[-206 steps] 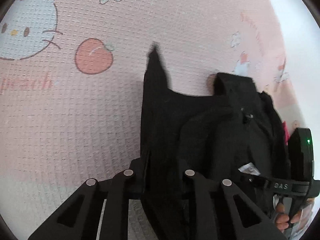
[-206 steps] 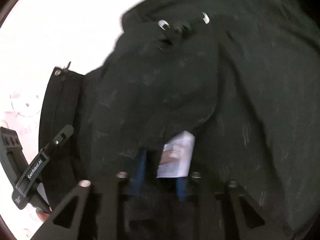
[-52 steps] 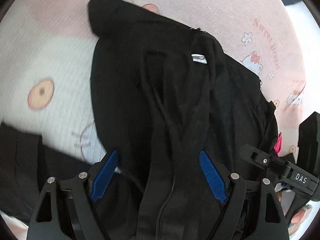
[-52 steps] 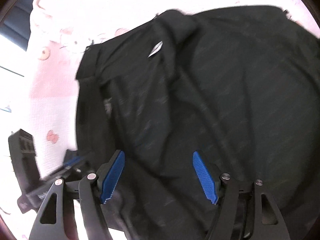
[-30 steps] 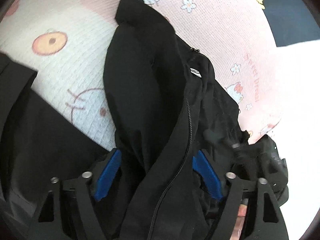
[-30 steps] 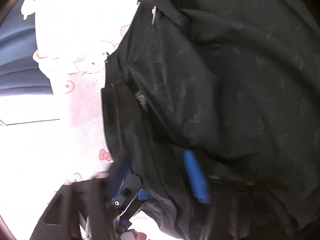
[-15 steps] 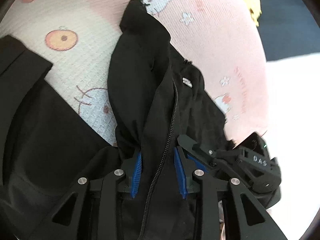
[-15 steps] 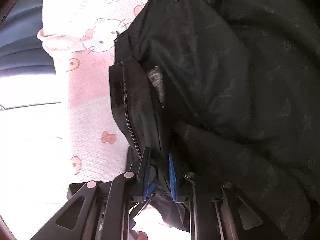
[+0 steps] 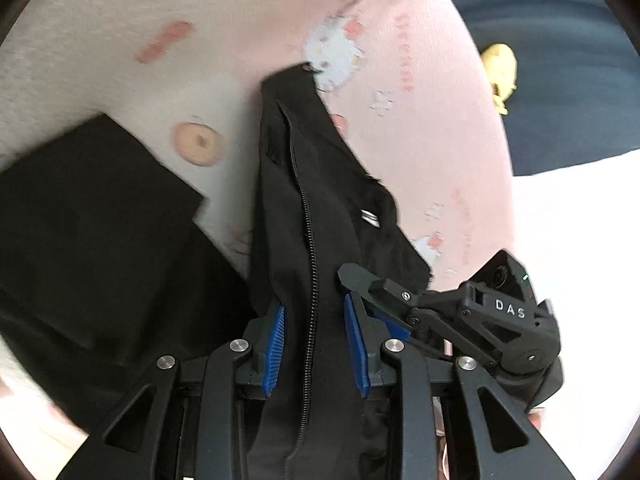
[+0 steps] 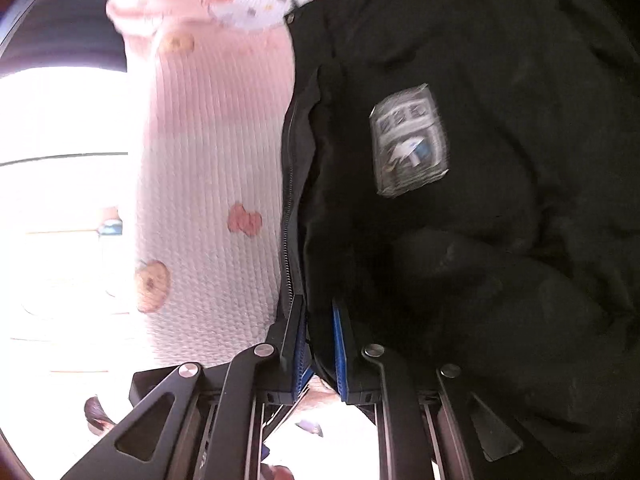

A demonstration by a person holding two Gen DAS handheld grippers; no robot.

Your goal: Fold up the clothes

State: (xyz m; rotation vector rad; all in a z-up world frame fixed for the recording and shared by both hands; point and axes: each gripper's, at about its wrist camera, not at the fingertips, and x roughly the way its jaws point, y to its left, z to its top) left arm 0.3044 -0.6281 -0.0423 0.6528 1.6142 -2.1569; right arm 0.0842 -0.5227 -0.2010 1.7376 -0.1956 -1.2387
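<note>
Gripping the black jacket (image 9: 320,216) with both tools, you are holding it up over the pink cartoon-print blanket (image 9: 432,128). Your left gripper (image 9: 315,344) is clenching a fold of the garment at its zipper (image 9: 309,264); the blue pads (image 9: 276,344) are pressing in on either side of the fabric, and the zipper's teeth are running straight up between them. From there the jacket is stretching away to a narrow end that is reaching a cat face printed on the blanket. A small white tag (image 9: 370,217) is showing on the cloth just right of the zipper. Your right gripper (image 9: 356,280) is appearing in the left wrist view just beside the left one, its black body marked "DAS", its fingers biting into the same garment.

In the right wrist view your right gripper (image 10: 318,348) is pinching the jacket's (image 10: 500,160) edge, its blue pads (image 10: 339,344) nearly together with a thin layer of cloth between them. The zipper (image 10: 287,224) is running up the left border of the fabric, and a printed care label (image 10: 410,140) is showing on the inner face, blurred. The blanket (image 10: 208,184) is lying to the left of the jacket. Another dark piece of cloth (image 9: 88,232) is lying flat on the blanket at the left of the left wrist view; whether it belongs to the same jacket you cannot tell.
</note>
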